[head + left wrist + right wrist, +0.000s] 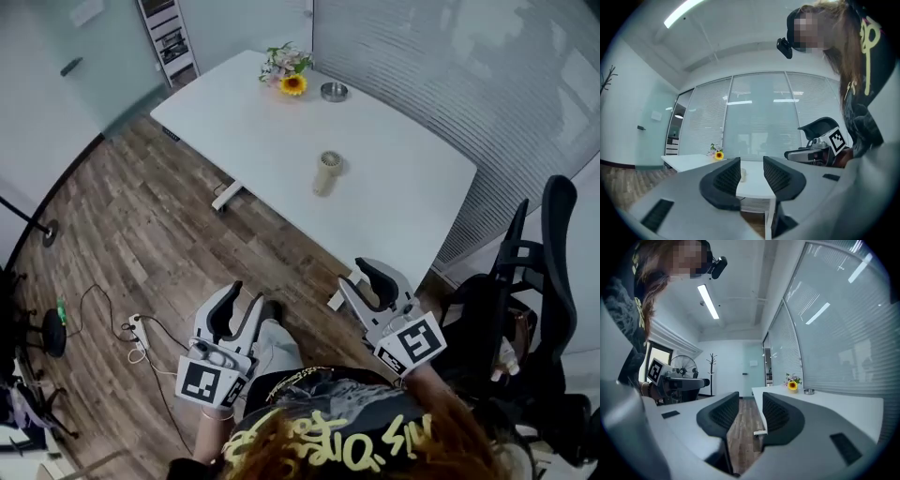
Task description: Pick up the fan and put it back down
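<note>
Fan (327,172), small beige cylinder, on smooth white rectangular table (412,178)

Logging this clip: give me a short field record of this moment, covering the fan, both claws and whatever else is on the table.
fan: small, beige, near the middle of the white table, untouched
left claw: open, empty, short of the table
right claw: open, empty, short of the table
also on table: flowers and round metal dish at the far end
beside table: black office chair, on the right
task stage: pick-up not yet begun
</note>
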A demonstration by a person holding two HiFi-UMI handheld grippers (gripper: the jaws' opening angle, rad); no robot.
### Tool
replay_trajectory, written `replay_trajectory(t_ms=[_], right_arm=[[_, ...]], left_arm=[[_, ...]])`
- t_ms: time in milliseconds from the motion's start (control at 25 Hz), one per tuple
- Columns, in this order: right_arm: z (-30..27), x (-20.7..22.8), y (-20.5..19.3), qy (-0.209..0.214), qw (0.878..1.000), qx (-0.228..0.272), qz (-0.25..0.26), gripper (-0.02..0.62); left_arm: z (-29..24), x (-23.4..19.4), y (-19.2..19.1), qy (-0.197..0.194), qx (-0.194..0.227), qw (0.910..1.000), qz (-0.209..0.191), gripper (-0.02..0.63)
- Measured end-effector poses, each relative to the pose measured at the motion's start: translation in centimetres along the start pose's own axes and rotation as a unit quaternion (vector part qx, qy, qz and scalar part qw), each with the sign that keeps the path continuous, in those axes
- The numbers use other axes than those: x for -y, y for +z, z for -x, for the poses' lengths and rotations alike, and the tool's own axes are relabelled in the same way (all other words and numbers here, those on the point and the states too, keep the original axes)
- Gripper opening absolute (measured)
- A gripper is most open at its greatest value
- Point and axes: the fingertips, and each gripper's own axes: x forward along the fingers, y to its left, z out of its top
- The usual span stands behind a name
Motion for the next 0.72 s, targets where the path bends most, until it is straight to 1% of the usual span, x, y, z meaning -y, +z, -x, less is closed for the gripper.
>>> replay_trajectory(t_ms=[120, 240, 320, 520, 720], right_arm=[[-2.6, 1.8, 0.2, -0.029, 1.000, -0.003, 0.000, 0.140], [-5.4, 3.6, 0.5, -0.051, 0.999, 0.000, -0.015, 0.140], [-7.4, 4.6, 1.2, -0.065, 0.998, -0.005, -0.015, 0.140], [-11.8, 7.4, 1.6, -0.111, 0.994, -0.012, -0.018, 0.140], [-15.6, 8.8, 1.9, -0.145, 0.989, -0.008, -0.017, 0.140]], left_arm=[[-3.1, -2.2, -0.2, -0.037, -0.002, 0.9993, 0.001, 0.140], [-6.4, -4.8, -1.0, -0.070, -0.023, 0.9972, -0.003, 0.138], [-8.3, -6.7, -1.0, -0.091, -0.039, 0.9951, -0.003, 0.138], [-12.9, -10.9, -0.4, -0.132, -0.052, 0.9899, 0.002, 0.138], [-16.1, -14.4, -0.6, -0.169, -0.062, 0.9836, 0.000, 0.138]])
